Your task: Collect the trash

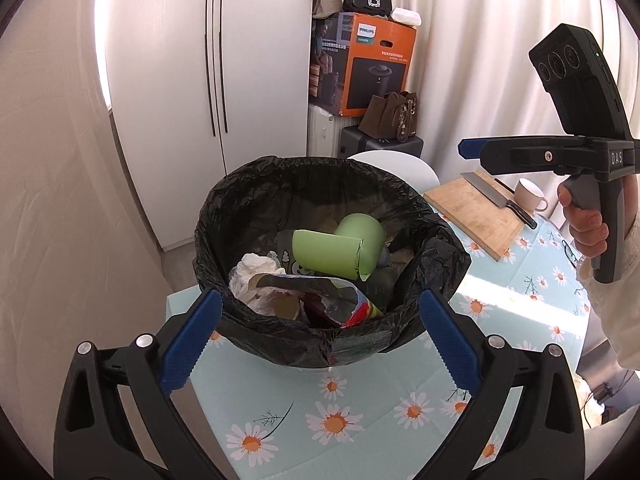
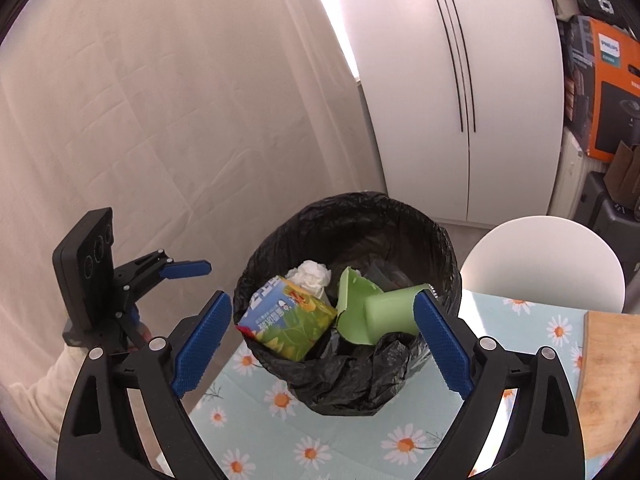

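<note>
A bin lined with a black bag (image 1: 256,184) stands on the daisy-print table (image 1: 360,412). Inside lie a green cup (image 1: 324,254), a crumpled white tissue (image 1: 256,266) and an opened snack carton (image 1: 316,300). My left gripper (image 1: 318,340) is open and empty, just in front of the bin's near rim. In the right wrist view the bin (image 2: 344,216) holds the carton (image 2: 288,322), tissue (image 2: 310,274) and green cup (image 2: 384,310). My right gripper (image 2: 324,342) is open and empty above the bin's near side. It also shows in the left wrist view (image 1: 466,148), as the left one does in the right wrist view (image 2: 200,268).
A wooden cutting board (image 1: 476,208) with a knife (image 1: 500,200) and a white mug (image 1: 528,196) lie at the table's right. A white chair back (image 2: 544,260) stands behind the table. White cupboard doors (image 1: 216,60) and stacked boxes (image 1: 364,64) are beyond.
</note>
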`<state>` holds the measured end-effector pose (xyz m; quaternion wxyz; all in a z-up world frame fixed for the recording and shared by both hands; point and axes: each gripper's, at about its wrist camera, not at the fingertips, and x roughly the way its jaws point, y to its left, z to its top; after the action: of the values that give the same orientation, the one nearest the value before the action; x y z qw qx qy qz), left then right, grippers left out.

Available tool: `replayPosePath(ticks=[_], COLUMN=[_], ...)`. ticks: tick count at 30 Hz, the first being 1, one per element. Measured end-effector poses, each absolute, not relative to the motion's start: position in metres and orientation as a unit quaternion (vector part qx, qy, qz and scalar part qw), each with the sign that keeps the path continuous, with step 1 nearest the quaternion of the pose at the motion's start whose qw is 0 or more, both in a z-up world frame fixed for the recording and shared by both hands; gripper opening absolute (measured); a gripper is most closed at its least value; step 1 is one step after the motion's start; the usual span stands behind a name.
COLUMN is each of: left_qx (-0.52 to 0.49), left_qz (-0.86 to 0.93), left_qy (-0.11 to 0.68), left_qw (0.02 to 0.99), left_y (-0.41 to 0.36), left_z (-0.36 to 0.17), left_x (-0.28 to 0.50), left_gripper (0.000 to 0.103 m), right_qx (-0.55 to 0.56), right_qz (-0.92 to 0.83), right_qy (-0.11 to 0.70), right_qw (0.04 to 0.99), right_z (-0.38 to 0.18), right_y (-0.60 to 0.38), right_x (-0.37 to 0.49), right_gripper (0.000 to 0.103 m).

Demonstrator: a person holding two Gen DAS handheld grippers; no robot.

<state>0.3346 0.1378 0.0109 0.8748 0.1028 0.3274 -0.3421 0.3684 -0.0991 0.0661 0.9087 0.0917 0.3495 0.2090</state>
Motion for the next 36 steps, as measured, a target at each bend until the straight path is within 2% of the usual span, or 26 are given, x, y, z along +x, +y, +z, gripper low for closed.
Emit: replayPosePath(ticks=[12,24,36], left_qx=[0.101,0.041,0.042], left_qz=[-0.257,-0.147,-0.096], left_qy=[0.321,0.335,0.34], left_qw=[0.906,0.93,0.935], left_y=[0.132,0.106,0.082], left_z=[0.004,-0.016,-0.025], left_x=[0.29,0.219,0.152], left_gripper=[0.097,0.097,0.097], right_qx=[0.043,-0.001,-0.006], right_qz=[0.171,0.179,0.214], right_qy=[0.356,0.351,0.351], right_qw=[0.918,0.919,0.912], right_z=[0.043,0.011,-0.008], right_y=[-0.12,-0.168,-0.197], right_x=[0.308,0.25,0.19], right_gripper=[0.095,0.095,0.095])
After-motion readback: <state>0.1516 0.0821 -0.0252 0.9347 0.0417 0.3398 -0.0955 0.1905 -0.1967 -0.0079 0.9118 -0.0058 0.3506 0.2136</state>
